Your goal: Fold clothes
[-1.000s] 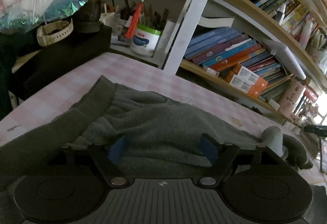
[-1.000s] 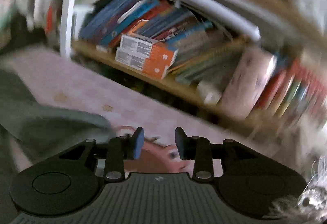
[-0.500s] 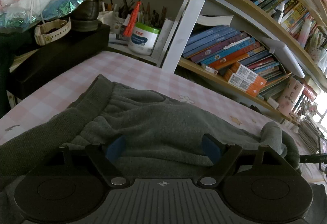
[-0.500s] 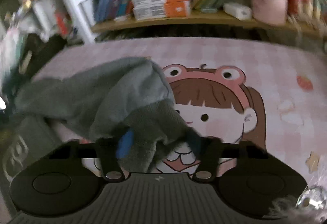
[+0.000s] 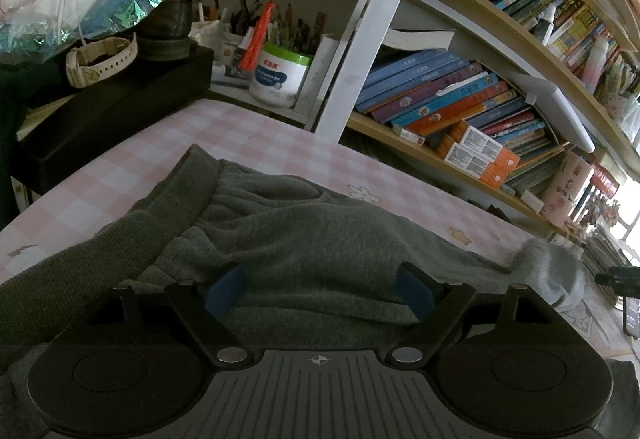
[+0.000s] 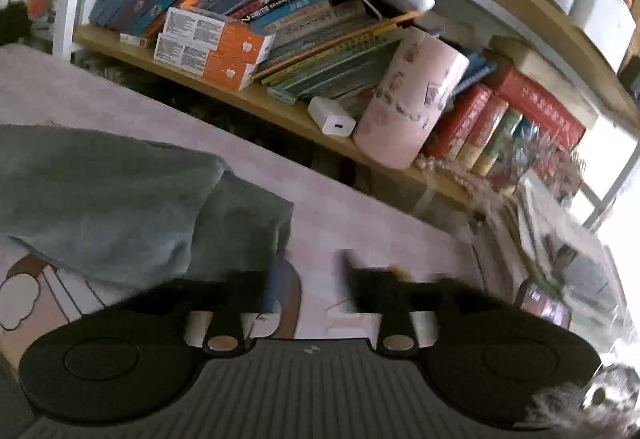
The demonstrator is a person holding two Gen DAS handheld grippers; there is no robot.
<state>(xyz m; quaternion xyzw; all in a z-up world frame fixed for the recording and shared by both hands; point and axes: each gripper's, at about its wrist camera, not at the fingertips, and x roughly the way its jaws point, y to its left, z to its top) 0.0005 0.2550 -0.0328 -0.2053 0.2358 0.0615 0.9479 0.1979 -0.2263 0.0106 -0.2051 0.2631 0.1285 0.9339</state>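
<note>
R tool (image 6: pixel 306 287) let go, pants (image 5: pixel 312 239) lengthwise left-right

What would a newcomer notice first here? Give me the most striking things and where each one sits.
The grey sweatpants sprawl across the pink checked tablecloth, filling the foreground ahead of the open left gripper. Behind them, crammed bookshelves run along the back. In the right wrist view, a pink patterned cylinder stands on the shelf beside a white charger, beyond the open right gripper.

Pink checked cloth (image 5: pixel 256 135) covers bench. Along far edge: shelf of books (image 5: pixel 448 99), pen tub (image 5: pixel 280 79), pink canister (image 6: pixel 408 99).
</note>
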